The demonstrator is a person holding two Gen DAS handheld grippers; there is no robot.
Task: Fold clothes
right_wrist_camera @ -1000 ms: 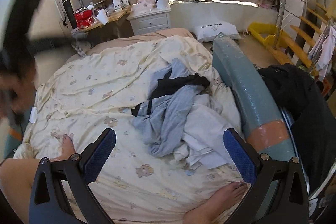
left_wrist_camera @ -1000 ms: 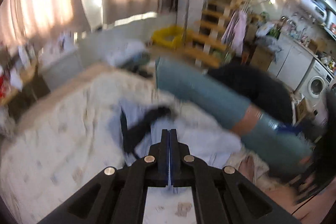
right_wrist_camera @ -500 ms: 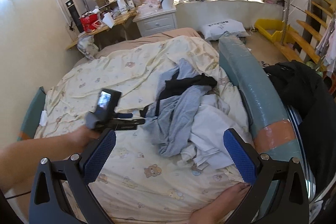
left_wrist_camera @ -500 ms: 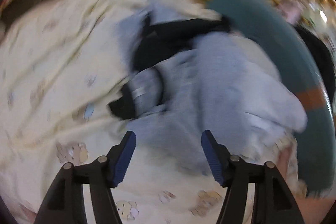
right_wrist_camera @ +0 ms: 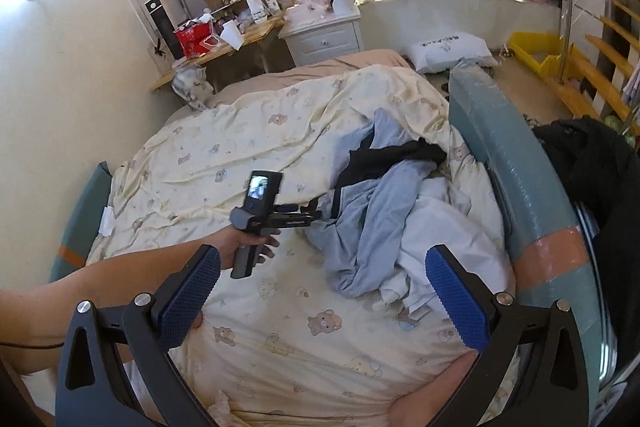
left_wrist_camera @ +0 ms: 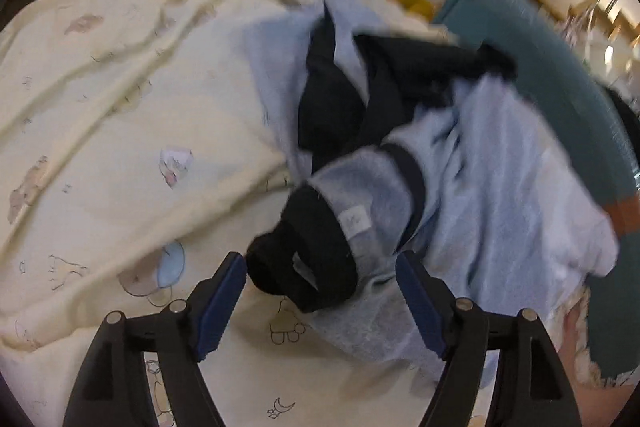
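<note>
A heap of clothes (right_wrist_camera: pixel 384 219) lies on the right half of the bed: a pale blue-grey garment (left_wrist_camera: pixel 500 167), a black one (left_wrist_camera: pixel 332 107) and a white one (right_wrist_camera: pixel 432 227). My left gripper (left_wrist_camera: pixel 320 291) hangs low at the heap's near-left edge, its jaws opening. The black collar (left_wrist_camera: pixel 304 267) of a grey top (left_wrist_camera: pixel 360 203) lies between the blue pads, which do not press on it. From the right wrist view the left gripper (right_wrist_camera: pixel 318 215) is held in a hand (right_wrist_camera: pixel 244 243). My right gripper (right_wrist_camera: pixel 324 291) hovers open and empty, nearer than the heap.
A cream bear-print quilt (right_wrist_camera: pixel 248 155) covers the bed. A teal padded bed edge (right_wrist_camera: pixel 516 171) runs along the right, with dark clothing (right_wrist_camera: pixel 592 163) beyond it. A nightstand (right_wrist_camera: pixel 324 35), a cluttered desk (right_wrist_camera: pixel 216 43), a pillow (right_wrist_camera: pixel 448 47) and a yellow bin (right_wrist_camera: pixel 536 47) stand at the back.
The left gripper came down from high above the bed to the heap's edge and went from shut to open. The right gripper stayed where it was, still open.
</note>
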